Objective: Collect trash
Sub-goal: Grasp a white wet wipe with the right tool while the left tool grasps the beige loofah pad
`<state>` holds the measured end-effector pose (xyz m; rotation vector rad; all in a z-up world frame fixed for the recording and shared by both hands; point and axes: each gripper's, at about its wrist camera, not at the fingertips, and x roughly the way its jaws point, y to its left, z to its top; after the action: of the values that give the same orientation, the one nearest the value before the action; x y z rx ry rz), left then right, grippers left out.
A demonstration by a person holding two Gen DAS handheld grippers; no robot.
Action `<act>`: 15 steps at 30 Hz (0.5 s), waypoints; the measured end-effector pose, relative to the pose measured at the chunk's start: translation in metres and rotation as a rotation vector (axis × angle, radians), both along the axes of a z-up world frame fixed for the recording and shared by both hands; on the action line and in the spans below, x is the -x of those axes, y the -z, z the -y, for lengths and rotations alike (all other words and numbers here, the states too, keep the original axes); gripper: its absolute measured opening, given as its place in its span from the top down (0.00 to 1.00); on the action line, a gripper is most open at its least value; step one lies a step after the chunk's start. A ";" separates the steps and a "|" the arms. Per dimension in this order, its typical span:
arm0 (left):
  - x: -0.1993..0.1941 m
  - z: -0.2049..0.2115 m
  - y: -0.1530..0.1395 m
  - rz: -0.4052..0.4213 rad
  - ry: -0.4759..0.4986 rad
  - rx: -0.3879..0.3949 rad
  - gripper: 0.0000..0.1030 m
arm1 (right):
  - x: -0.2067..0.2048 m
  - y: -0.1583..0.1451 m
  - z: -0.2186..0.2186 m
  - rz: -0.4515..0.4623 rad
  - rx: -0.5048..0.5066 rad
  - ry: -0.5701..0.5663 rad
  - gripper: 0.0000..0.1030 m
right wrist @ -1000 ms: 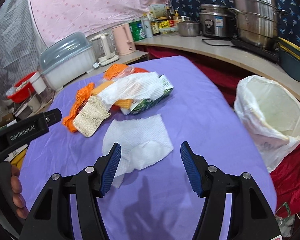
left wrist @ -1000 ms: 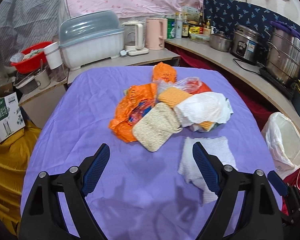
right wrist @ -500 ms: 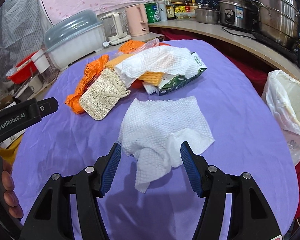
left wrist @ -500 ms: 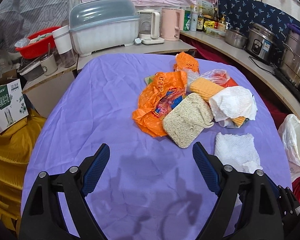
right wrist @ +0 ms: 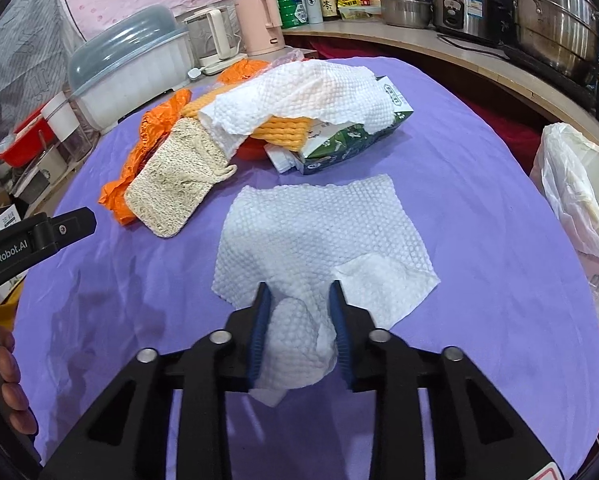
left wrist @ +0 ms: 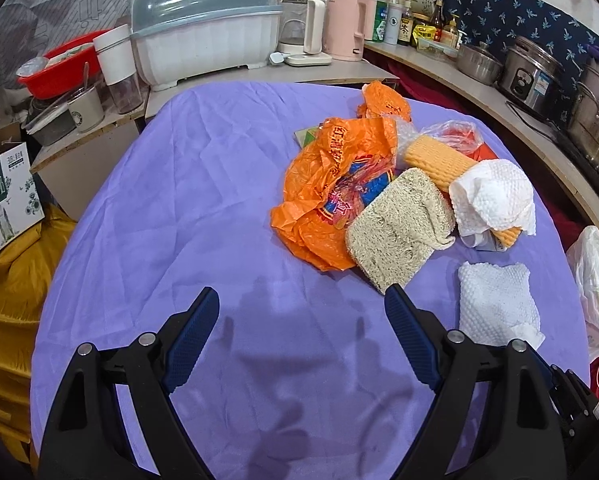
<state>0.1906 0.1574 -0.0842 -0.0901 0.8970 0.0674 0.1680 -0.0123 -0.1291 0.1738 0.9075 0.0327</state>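
A flat white paper towel point(right wrist: 319, 232) lies on the purple table point(right wrist: 479, 200), and my right gripper point(right wrist: 299, 294) is shut on its near edge. The same towel shows at the right in the left wrist view point(left wrist: 495, 300). Behind it lies a trash pile: an orange plastic bag point(left wrist: 331, 184), a beige loofah pad point(left wrist: 395, 228), a yellow sponge point(left wrist: 435, 160), a crumpled white towel point(right wrist: 307, 100) and a green carton point(right wrist: 351, 144). My left gripper point(left wrist: 301, 300) is open and empty over bare cloth, short of the pile.
A white-lined trash bin point(right wrist: 579, 192) stands off the table's right edge. A dish rack point(left wrist: 207, 36), kettles and bottles line the back counter. Steel pots point(right wrist: 547, 12) stand on the right counter. A cardboard box point(left wrist: 7, 200) sits at the left.
My right gripper moved forward onto the flat towel and closed on its near edge. My left gripper swung left, so the pile now sits to its right.
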 end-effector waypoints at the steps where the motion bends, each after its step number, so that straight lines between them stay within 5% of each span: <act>1: -0.001 0.001 0.001 -0.002 0.003 0.001 0.22 | 0.000 0.000 0.002 0.000 -0.003 0.006 0.85; 4: -0.004 0.005 0.003 -0.006 0.013 0.013 0.22 | 0.000 -0.003 0.011 0.003 -0.014 0.024 0.93; 15: -0.023 0.011 0.008 -0.001 0.063 0.089 0.22 | 0.005 -0.023 0.044 0.048 -0.041 0.106 0.93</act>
<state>0.2136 0.1461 -0.0926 -0.1445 0.9030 -0.0316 0.1628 -0.0563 -0.1064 0.2585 0.8488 -0.0427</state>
